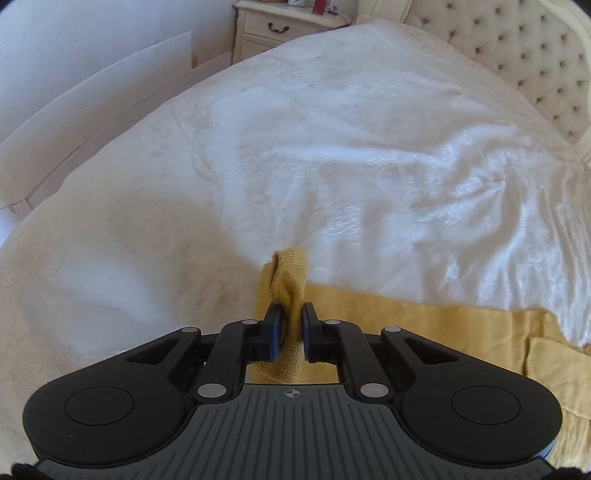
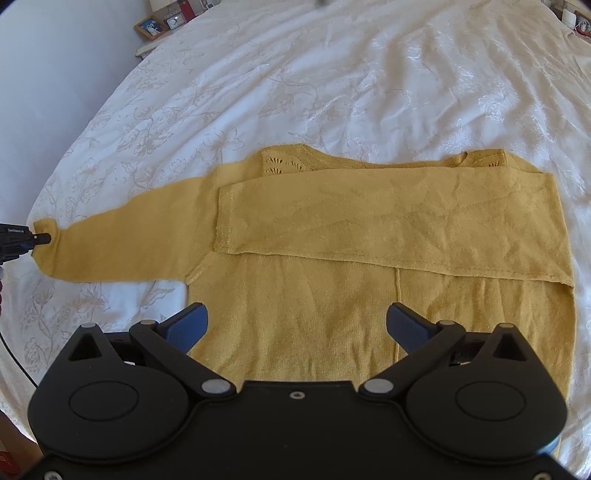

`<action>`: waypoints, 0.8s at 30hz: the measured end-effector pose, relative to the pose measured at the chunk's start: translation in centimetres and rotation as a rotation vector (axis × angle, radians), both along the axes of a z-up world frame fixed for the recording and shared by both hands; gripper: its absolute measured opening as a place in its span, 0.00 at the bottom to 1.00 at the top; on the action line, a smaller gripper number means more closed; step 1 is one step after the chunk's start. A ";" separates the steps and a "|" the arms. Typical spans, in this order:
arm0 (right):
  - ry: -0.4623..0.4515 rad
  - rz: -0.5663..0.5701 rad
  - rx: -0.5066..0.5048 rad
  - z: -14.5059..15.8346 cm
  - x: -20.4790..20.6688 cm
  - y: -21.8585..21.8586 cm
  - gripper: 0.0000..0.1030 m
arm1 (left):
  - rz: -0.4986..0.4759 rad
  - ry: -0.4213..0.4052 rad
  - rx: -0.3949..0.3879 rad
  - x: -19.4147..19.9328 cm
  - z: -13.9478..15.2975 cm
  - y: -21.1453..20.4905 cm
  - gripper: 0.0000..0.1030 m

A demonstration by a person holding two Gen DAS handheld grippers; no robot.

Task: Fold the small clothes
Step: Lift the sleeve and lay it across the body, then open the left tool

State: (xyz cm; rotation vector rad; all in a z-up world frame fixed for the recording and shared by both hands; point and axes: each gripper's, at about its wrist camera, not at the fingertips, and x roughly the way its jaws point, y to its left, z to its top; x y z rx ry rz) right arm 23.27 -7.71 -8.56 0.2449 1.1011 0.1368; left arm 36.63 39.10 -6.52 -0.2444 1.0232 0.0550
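Closest to my left camera, the left gripper (image 1: pixel 291 325) points steeply down at the bed, its two dark fingers (image 1: pixel 274 326) pinched together on the cuff (image 1: pixel 286 280) of the yellow sweater (image 2: pixel 369 236). Knit bunches up between the pads and pokes out past the tips in a small twisted fold, so that's a firm clamp on the sleeve end. From my right camera I see that same gripper (image 2: pixel 42 238) at the far left edge, biting the cuff (image 2: pixel 46 230), with the sleeve (image 2: pixel 122 243) stretched straight out sideways from the body of the garment.

Over on my other side, the right gripper (image 2: pixel 297 326) hangs tilted down above the lower hem area, jaws spread wide, nothing between them, blue pads (image 2: pixel 190 326) clear of the cloth.

Sweater lies flat on the white embroidered bedspread (image 2: pixel 332 85), the other sleeve already folded across the chest. Beyond it, a tufted headboard (image 1: pixel 517 48) and a cream nightstand (image 1: pixel 273 29).
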 end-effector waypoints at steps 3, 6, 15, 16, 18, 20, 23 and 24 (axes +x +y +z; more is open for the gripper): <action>-0.005 -0.002 0.017 -0.1 -0.8 -0.9 0.99 | -0.056 -0.070 -0.043 -0.1 3.0 -3.6 0.11; -0.014 0.001 0.037 -0.2 -1.9 -1.9 0.99 | -0.106 -0.129 -0.075 -0.1 5.4 -7.6 0.11; -0.049 0.008 0.100 0.0 -4.5 -8.3 0.99 | -0.226 -0.232 -0.198 -0.5 9.5 -22.6 0.11; -0.053 0.006 0.103 0.0 -4.7 -9.1 0.99 | -0.243 -0.235 -0.201 -0.7 9.5 -24.4 0.11; -0.064 0.001 0.109 0.2 -5.3 -11.1 0.99 | -0.281 -0.234 -0.217 -1.1 9.2 -28.2 0.11; -0.075 -0.007 0.119 0.3 -5.8 -12.9 0.99 | -0.313 -0.228 -0.222 -1.4 8.6 -31.6 0.11; -0.084 -0.017 0.137 0.1 -6.5 -15.5 0.99 | -0.358 -0.194 -0.238 -1.9 6.8 -37.4 0.11; -0.087 -0.020 0.141 0.1 -6.8 -16.3 0.99 | -0.369 -0.183 -0.244 -2.0 6.2 -38.9 0.11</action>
